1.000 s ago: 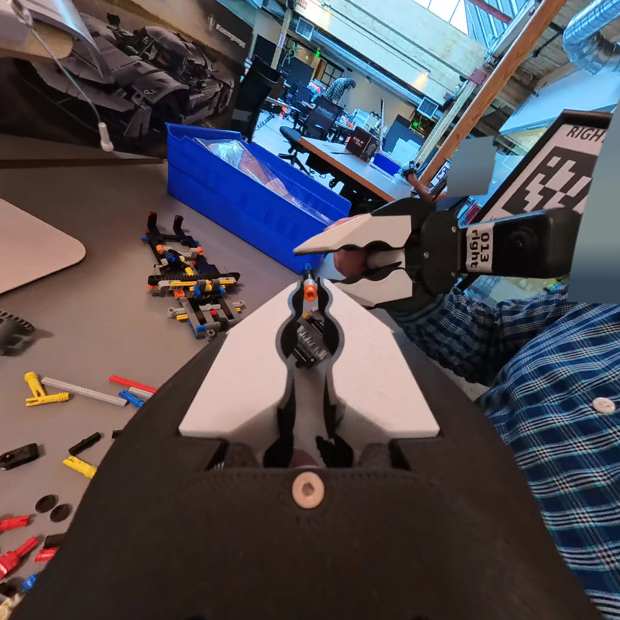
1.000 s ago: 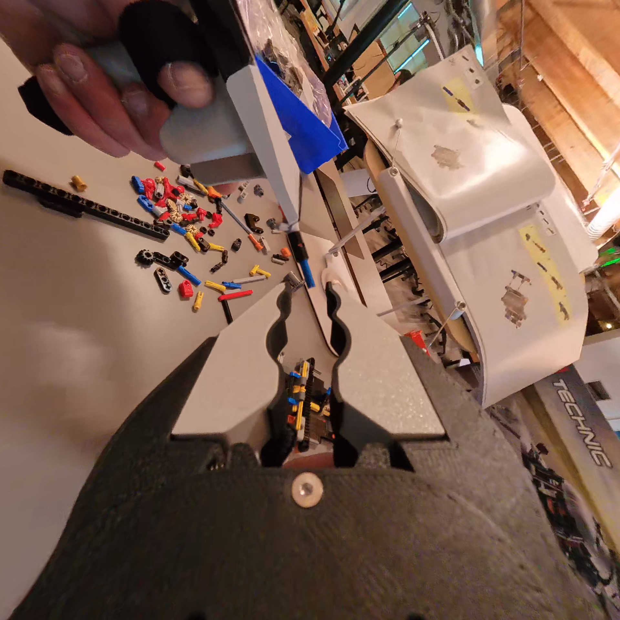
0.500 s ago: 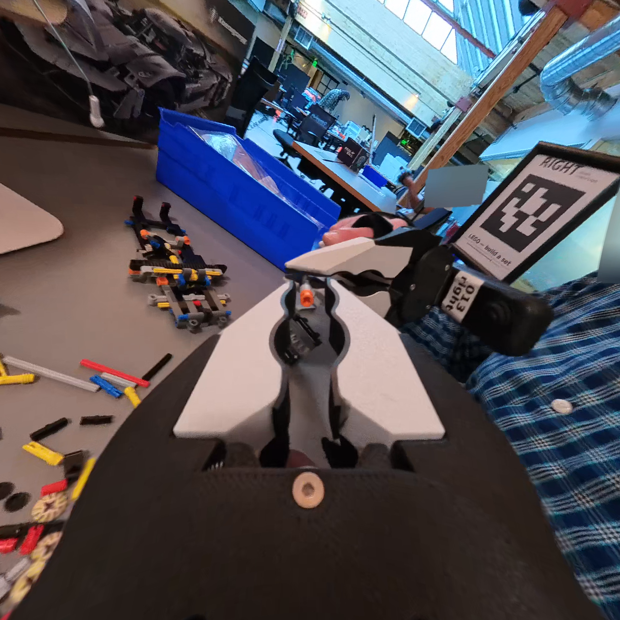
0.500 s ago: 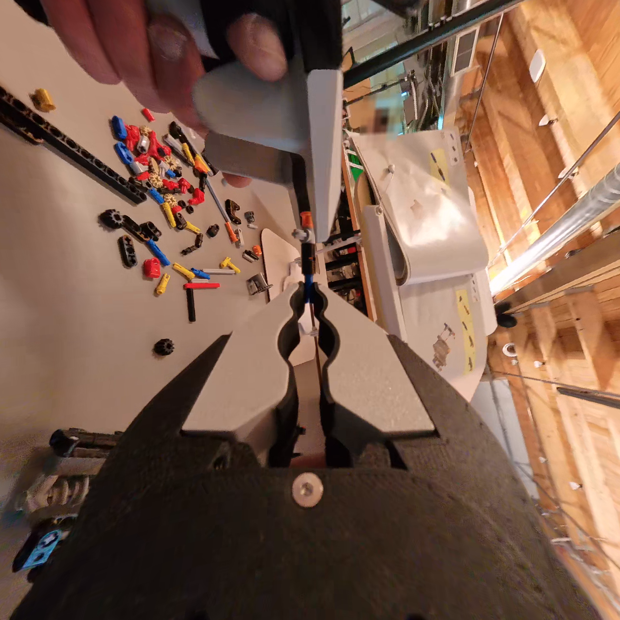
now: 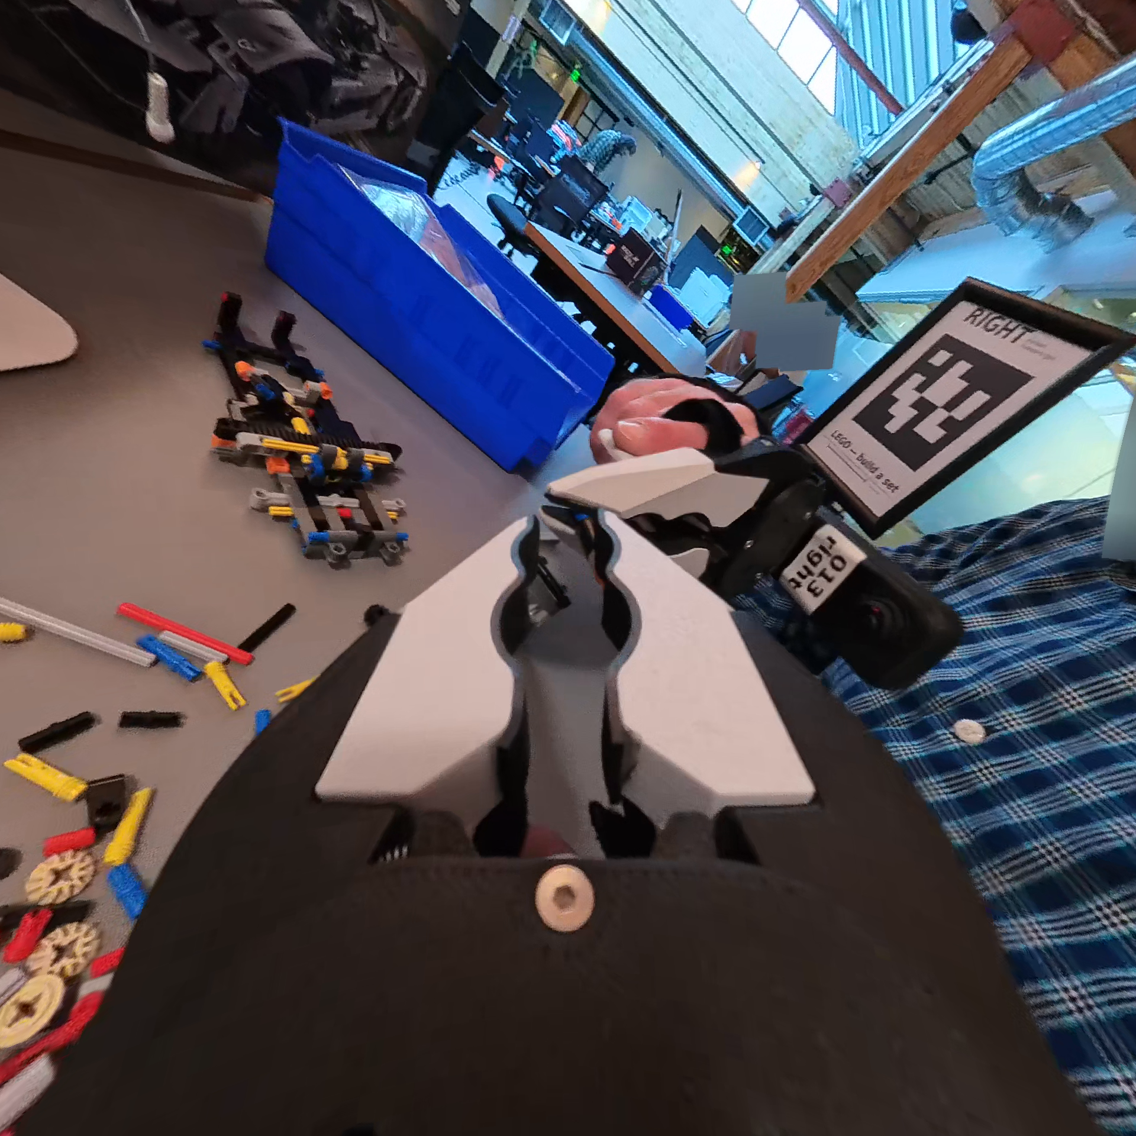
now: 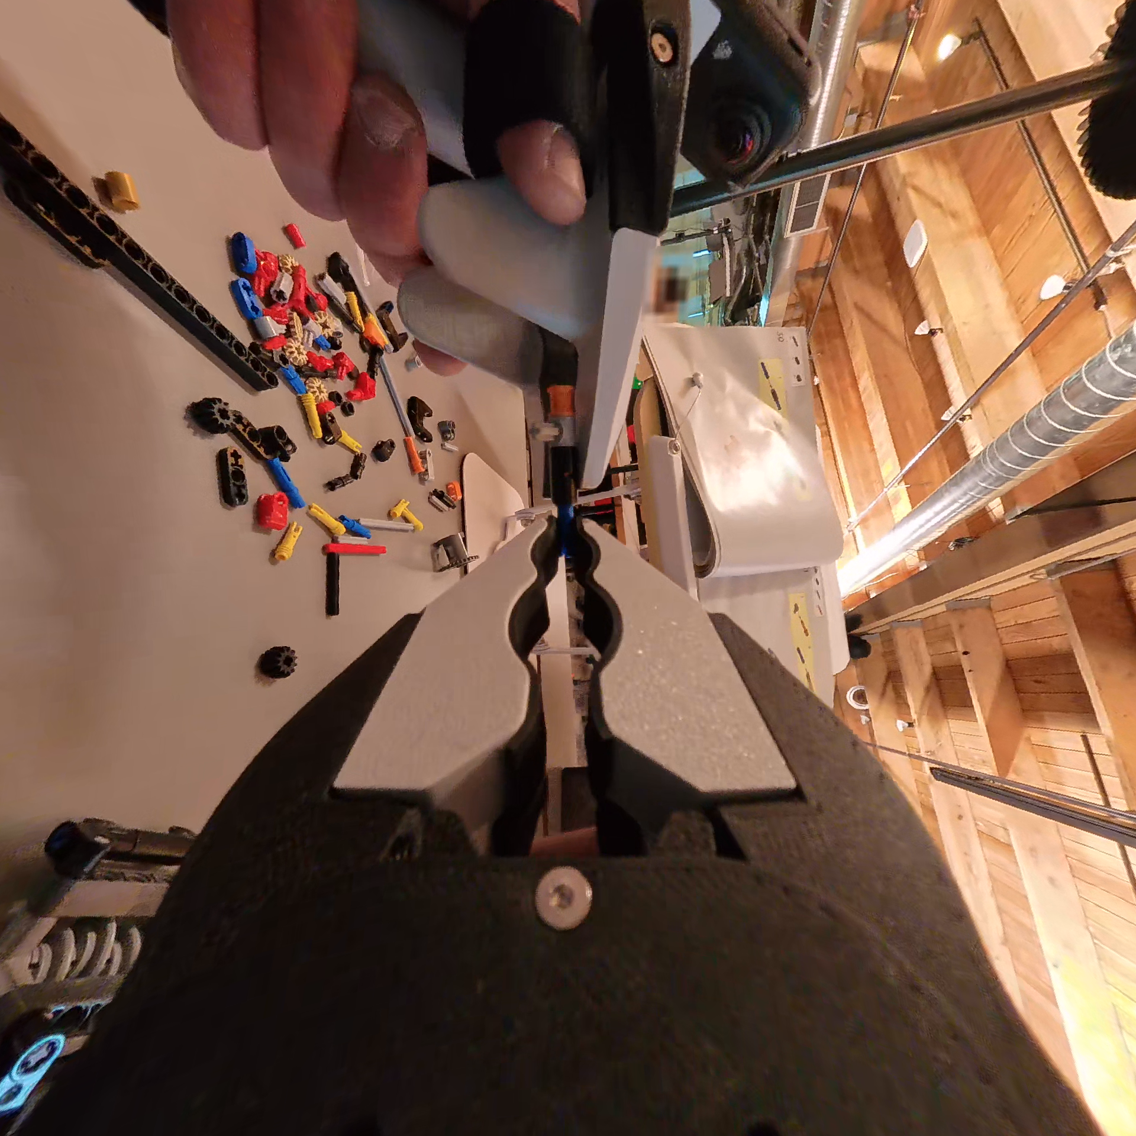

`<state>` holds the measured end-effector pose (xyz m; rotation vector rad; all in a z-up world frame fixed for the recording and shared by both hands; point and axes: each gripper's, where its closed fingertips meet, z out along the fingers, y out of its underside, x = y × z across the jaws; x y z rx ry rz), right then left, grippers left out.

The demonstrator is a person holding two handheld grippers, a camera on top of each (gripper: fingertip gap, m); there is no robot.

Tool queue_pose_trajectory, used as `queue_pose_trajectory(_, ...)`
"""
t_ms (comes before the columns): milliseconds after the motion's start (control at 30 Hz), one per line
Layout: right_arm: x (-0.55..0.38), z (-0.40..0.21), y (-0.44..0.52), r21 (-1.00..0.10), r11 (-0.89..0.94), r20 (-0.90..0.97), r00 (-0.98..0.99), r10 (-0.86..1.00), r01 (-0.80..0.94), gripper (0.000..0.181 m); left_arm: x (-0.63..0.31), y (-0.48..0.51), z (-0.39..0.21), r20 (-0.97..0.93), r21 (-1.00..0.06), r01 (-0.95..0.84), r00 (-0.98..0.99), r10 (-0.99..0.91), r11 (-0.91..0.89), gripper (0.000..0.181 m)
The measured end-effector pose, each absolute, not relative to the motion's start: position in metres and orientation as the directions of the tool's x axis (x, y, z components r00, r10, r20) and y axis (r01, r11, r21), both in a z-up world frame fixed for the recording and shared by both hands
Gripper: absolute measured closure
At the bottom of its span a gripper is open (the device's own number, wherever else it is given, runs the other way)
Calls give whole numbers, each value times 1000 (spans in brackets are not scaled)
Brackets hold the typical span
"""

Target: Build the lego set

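Observation:
My left gripper (image 5: 567, 528) is shut on a small sub-assembly (image 5: 544, 591) of black, grey and orange pieces, held above the table. In the right wrist view the sub-assembly (image 6: 560, 430) hangs from the left gripper's white finger (image 6: 615, 369), with a blue pin (image 6: 564, 533) at its lower end. My right gripper (image 6: 564, 530) is shut on that blue pin. In the left wrist view the right gripper (image 5: 556, 501) comes in from the right, tips meeting my left tips. The partly built chassis (image 5: 307, 442) lies on the grey table (image 5: 92, 522).
Loose pins, axles and gears lie scattered at the left (image 5: 172, 645), also in the right wrist view (image 6: 307, 344), beside a long black beam (image 6: 135, 270). A blue bin (image 5: 430, 319) stands behind the chassis. An open instruction booklet (image 6: 756, 455) stands beyond. A plaid sleeve (image 5: 983, 737) is at the right. Both grippers' tips are close together, under 4 cm apart. From either gripper's tips it is about 15 centimetres to the long black beam (image 6: 135, 270).
The right gripper has swung in to the left gripper's tips and closed on the blue pin at the sub-assembly's end. Both grippers have tilted and moved closer together.

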<state>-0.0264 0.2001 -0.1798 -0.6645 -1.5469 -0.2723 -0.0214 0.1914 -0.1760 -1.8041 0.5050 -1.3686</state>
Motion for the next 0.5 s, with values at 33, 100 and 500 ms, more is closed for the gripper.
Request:
queue_pose_trajectory(33,-27,-180,200,-216,800,971,36,237,560,181,-20,190,-176,623,-777,144,320,-714,-613,167)
queue_pose_trajectory(100,-27,-182,201,-208,800,972,32,231,562,181,-18,187,-178,639,-763,131,302,-707,-634,165)
queue_pose_trajectory(500,-25,-185,203,-198,797,976,41,213,571,180,-14,185,-185,652,-750,120,300,-696,-651,176)
